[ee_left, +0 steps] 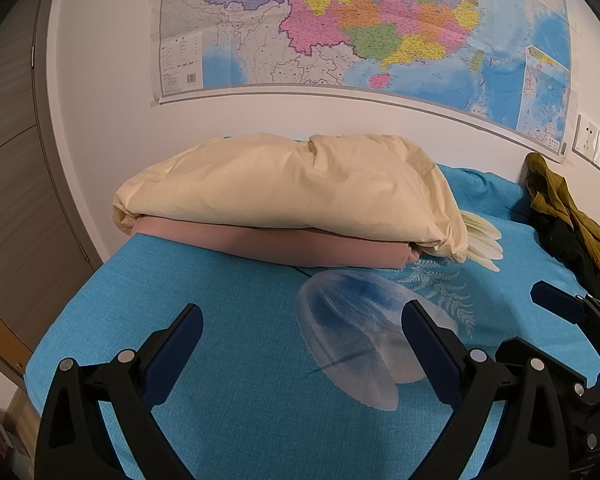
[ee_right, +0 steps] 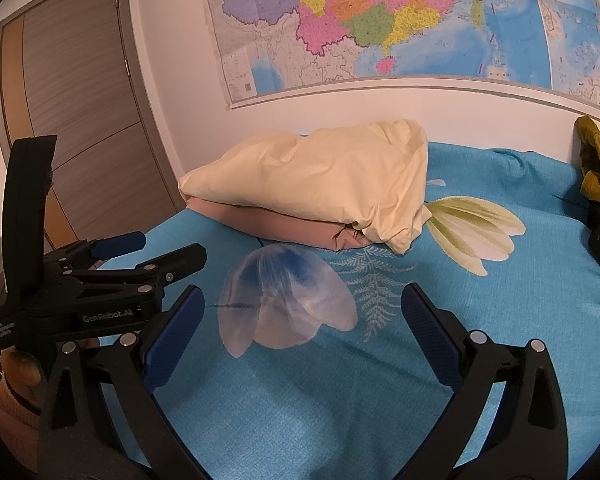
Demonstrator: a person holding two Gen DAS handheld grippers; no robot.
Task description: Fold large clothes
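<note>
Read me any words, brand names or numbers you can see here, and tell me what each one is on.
"GenRobot.AI": on the side of the left gripper, seen in the right wrist view.
Small white label on that gripper's body: too blurred to read.
Wall map place names, legend and barcode: too small to read.

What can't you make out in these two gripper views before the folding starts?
- Olive garment: cut off by the right edge in both views, so its type and full size are unclear.
- Pink pillow: mostly buried under the cream pillow.
- Map text: too small and warped to read.
- Bed near edge: hidden behind the left gripper and right gripper, both open and empty.
</note>
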